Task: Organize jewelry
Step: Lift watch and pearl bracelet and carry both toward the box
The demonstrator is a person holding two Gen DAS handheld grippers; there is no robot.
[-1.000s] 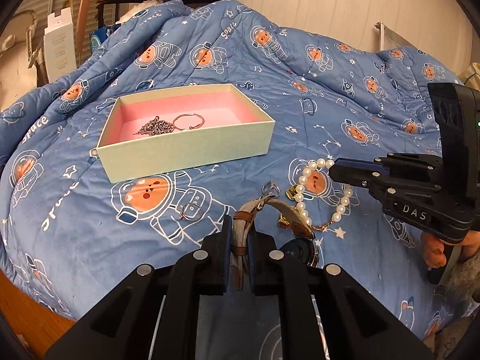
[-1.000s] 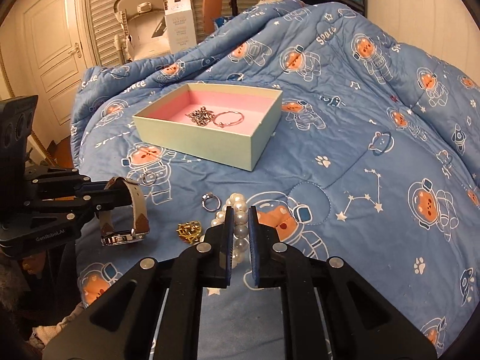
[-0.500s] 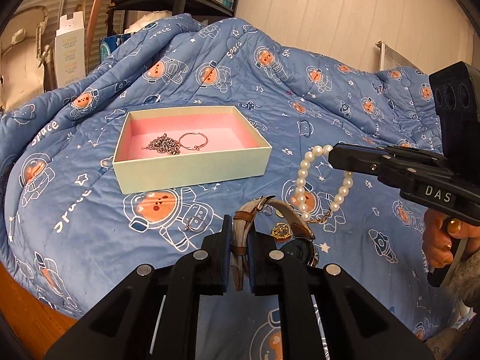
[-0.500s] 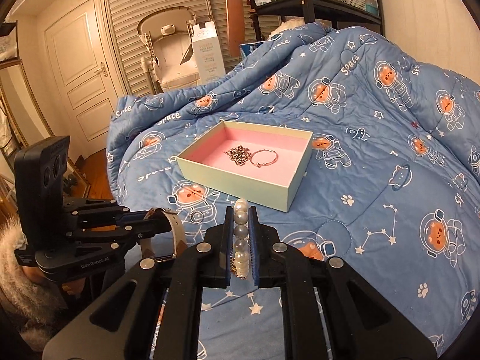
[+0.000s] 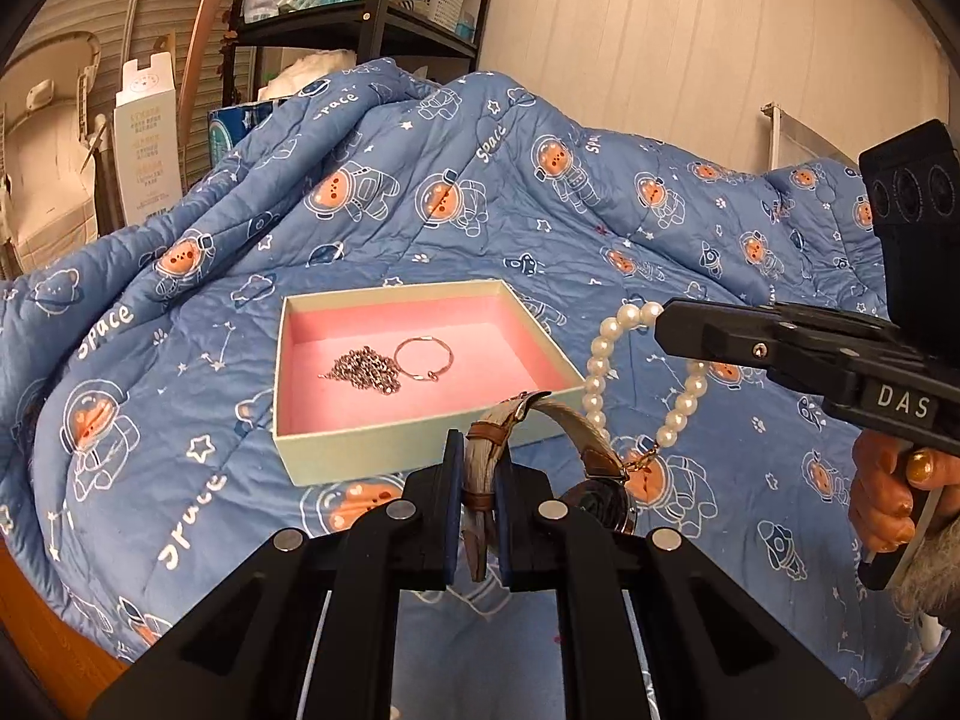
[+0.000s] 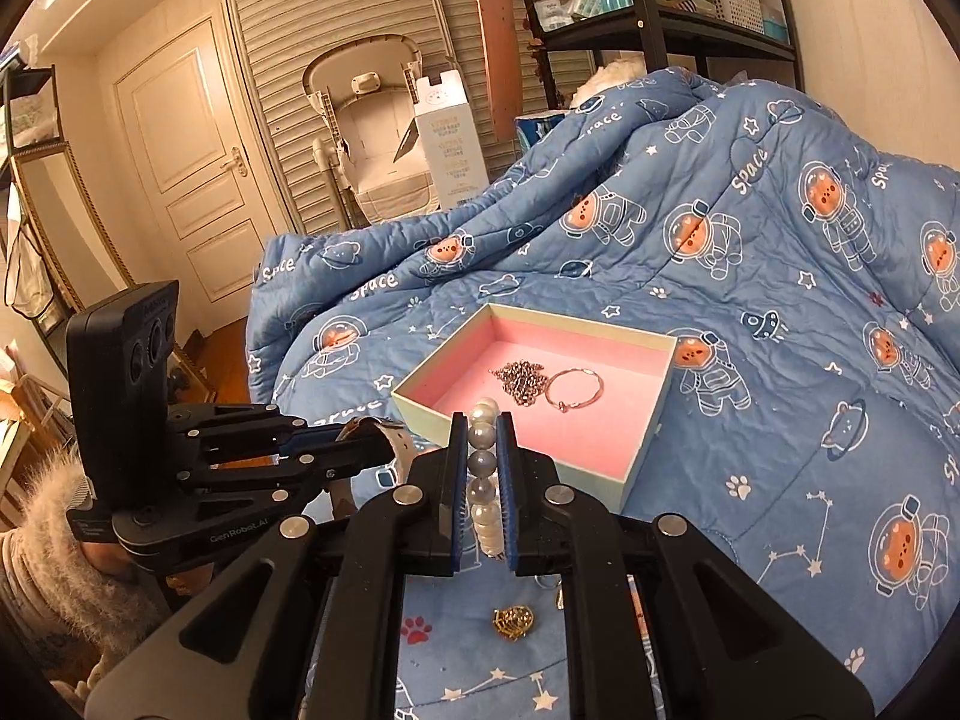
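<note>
Left tool point(image 5: 478, 501) clamped on watch point(image 5: 543, 450) strap, arching up; right tool point(image 6: 482, 483) pinching pearl bracelet point(image 5: 639, 381), loop hanging down, above bed point(image 5: 420, 210) near box point(image 5: 420, 450).

An open box point(image 5: 420, 450) sits on the quilt point(image 5: 420, 210) that covers the bed. Inside it a chain point(image 5: 363, 369) lies left of a bangle point(image 5: 423, 357), the two touching. Nearer the cameras, the left gripper point(image 5: 478, 507) holds a watch point(image 5: 540, 450) above the quilt, and to its right the right gripper point(image 6: 483, 486) holds a pearl bracelet point(image 5: 636, 378). A small brooch point(image 6: 514, 622) lies on the quilt below the right gripper. Behind the bed stands a shelf unit point(image 5: 372, 6).
</note>
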